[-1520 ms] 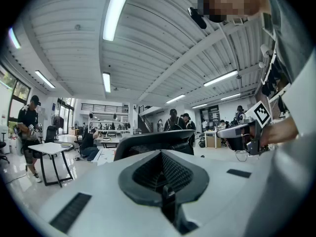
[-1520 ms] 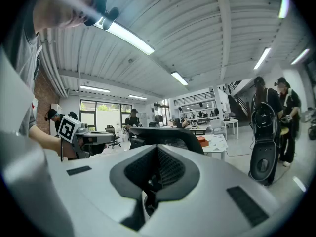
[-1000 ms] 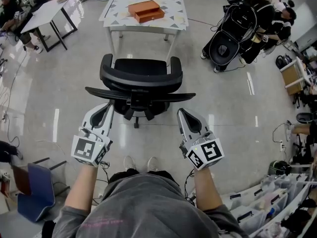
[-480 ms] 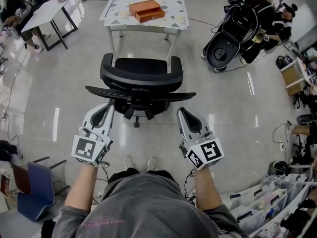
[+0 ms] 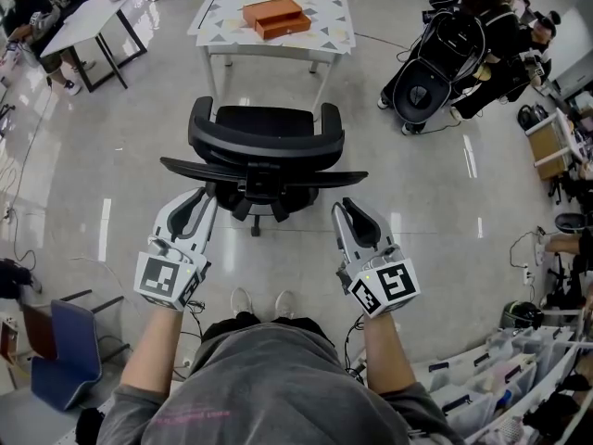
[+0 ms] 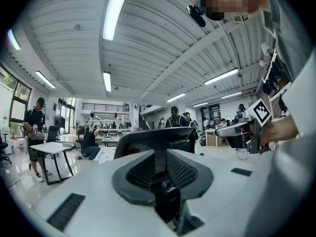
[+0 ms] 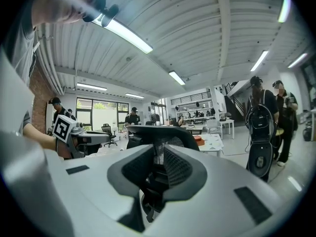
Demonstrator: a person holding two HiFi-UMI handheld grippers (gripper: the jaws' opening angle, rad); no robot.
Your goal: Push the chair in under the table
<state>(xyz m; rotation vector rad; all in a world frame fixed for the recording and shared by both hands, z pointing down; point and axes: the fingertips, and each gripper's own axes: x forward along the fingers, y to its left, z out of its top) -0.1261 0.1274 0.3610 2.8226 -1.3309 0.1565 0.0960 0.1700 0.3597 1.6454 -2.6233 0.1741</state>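
Observation:
A black office chair point(image 5: 264, 151) stands on the grey floor with its back toward me and its seat facing the white patterned table point(image 5: 324, 26). An orange box point(image 5: 273, 19) lies on that table. My left gripper point(image 5: 204, 197) sits just behind the left end of the chair's back, and my right gripper point(image 5: 346, 208) just behind the right end. Both pairs of jaws are opening a little, with nothing between them. In the left gripper view the chair's back point(image 6: 148, 135) shows beyond the left gripper point(image 6: 158, 154). In the right gripper view the chair's back point(image 7: 160, 131) shows beyond the right gripper point(image 7: 160, 157).
People with a black stroller point(image 5: 435, 63) stand at the upper right. Another table point(image 5: 93, 26) with seated people is at the upper left. A blue chair point(image 5: 60, 360) stands at the lower left, and storage bins point(image 5: 519, 378) at the lower right. My shoes point(image 5: 259, 302) are behind the chair.
Both grippers' jaws have parted slightly. The hands and the chair have kept their places.

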